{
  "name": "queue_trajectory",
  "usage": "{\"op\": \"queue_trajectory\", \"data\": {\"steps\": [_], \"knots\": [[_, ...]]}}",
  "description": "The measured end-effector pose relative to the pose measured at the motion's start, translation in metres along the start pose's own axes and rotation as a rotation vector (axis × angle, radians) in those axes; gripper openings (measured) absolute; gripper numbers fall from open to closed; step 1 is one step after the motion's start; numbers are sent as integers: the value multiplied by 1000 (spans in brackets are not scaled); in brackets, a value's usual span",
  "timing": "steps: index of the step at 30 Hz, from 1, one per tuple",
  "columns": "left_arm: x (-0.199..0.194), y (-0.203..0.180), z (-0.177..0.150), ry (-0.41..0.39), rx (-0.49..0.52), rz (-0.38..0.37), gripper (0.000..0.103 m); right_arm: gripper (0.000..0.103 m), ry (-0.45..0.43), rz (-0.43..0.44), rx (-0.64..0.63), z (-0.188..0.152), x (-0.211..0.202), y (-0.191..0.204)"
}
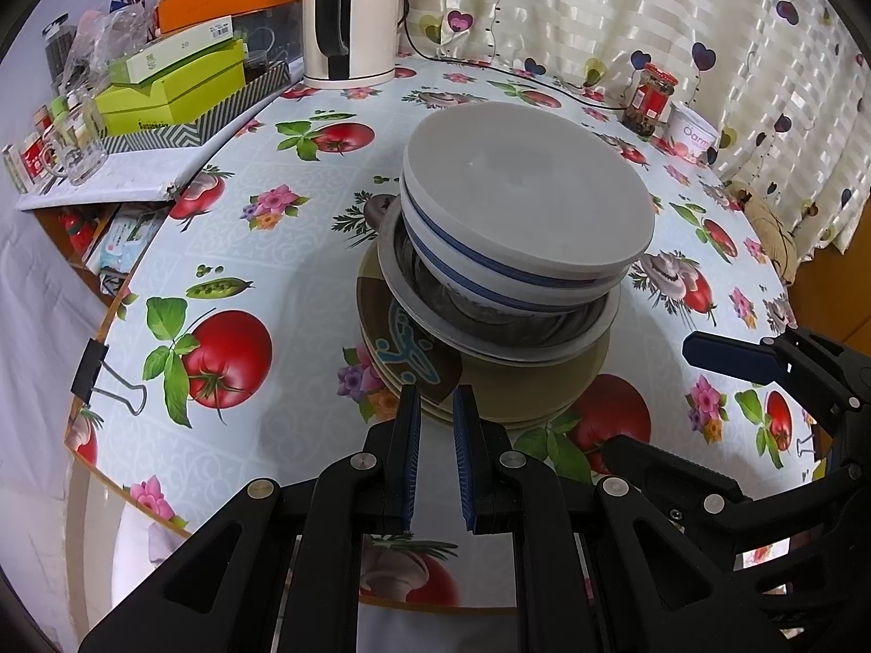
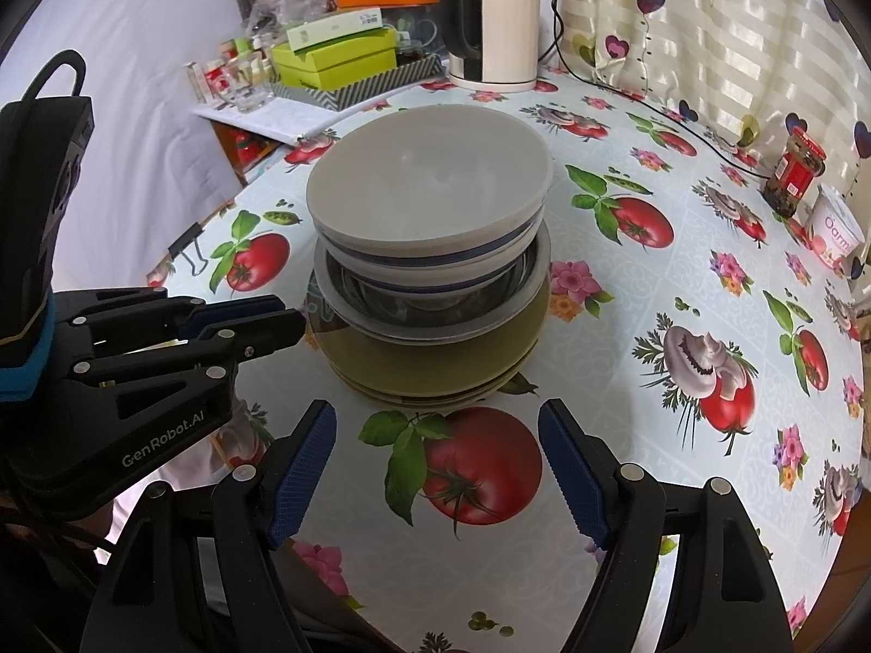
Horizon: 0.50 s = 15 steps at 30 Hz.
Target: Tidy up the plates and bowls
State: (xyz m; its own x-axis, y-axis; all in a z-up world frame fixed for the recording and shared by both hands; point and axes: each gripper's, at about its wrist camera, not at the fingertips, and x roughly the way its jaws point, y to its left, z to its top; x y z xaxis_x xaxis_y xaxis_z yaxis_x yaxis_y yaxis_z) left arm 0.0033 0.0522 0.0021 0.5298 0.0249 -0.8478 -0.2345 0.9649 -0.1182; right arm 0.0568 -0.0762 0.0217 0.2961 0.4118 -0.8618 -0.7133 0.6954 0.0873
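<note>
Two tongs: left tongs (image 1: 436, 400) nearly closed, empty; right tongs (image 2: 438, 424) wide.
Stack (image 2: 430, 250): heavy, breakable, probably slippery; best lifted by rims.

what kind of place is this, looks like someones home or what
Most likely a home dining or kitchen table: a vegetable-print tablecloth, an electric kettle plugged in by the heart-print curtain, and a stack of bowls and plates among jars and boxes.
</note>
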Motion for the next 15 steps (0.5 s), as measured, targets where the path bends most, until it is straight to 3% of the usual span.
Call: {"op": "queue_trajectory", "data": {"steps": [15], "knots": [[2, -2, 1, 4, 2, 10, 13, 79, -5, 0, -3, 0, 1, 0]]}}
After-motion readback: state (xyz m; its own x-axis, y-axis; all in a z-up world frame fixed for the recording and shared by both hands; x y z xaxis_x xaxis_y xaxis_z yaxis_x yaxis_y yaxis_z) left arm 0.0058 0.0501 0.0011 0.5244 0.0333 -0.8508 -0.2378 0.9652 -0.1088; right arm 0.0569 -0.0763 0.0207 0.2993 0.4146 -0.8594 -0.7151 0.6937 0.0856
